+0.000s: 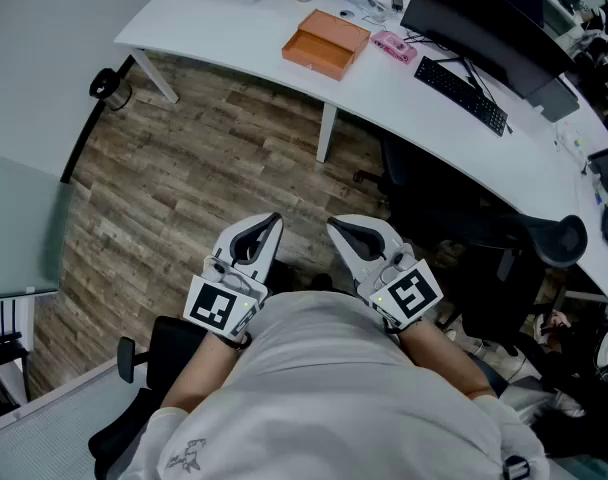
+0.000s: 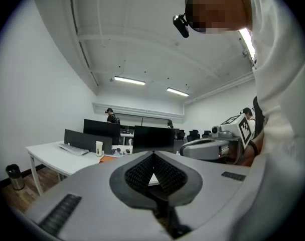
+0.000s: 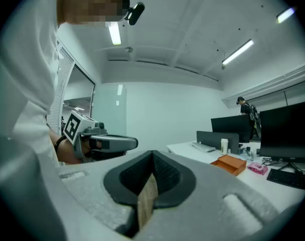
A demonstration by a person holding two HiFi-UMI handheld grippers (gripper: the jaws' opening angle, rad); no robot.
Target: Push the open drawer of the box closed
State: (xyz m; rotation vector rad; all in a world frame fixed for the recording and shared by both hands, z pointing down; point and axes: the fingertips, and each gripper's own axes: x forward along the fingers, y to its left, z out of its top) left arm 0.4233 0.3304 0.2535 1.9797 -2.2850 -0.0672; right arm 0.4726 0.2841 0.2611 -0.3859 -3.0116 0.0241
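On the white desk (image 1: 224,28) ahead of me, well apart from both grippers, sits the orange box (image 1: 326,43). A small pink object (image 1: 392,46) lies just beside it and a black keyboard (image 1: 462,93) lies further right. From up here the box top looks stepped, with a lighter rim. I take that for the open drawer, but I cannot tell for sure which way it slides out.

Both tools hang close to my body over the wooden floor (image 1: 184,188), pointing roughly level toward the desk. The left gripper (image 1: 272,220) has its jaws pressed together with nothing between them. The right gripper (image 1: 334,224) is the same, tips meeting and empty. In the right gripper view the box (image 3: 232,163) shows far off to the right of the closed tips.

I judge the step in hand to be the approach, so nothing of the push is done yet. Closed jaws make a firm, blunt pusher, so I see no reason to open them. I should step in and bring the right gripper level with the drawer front, meeting it at its middle and square to the slide direction. An off-centre push would likely skew the drawer or spin the light box on the smooth desk. Resting the left gripper against the box's far side should stop it sliding toward the pink object.
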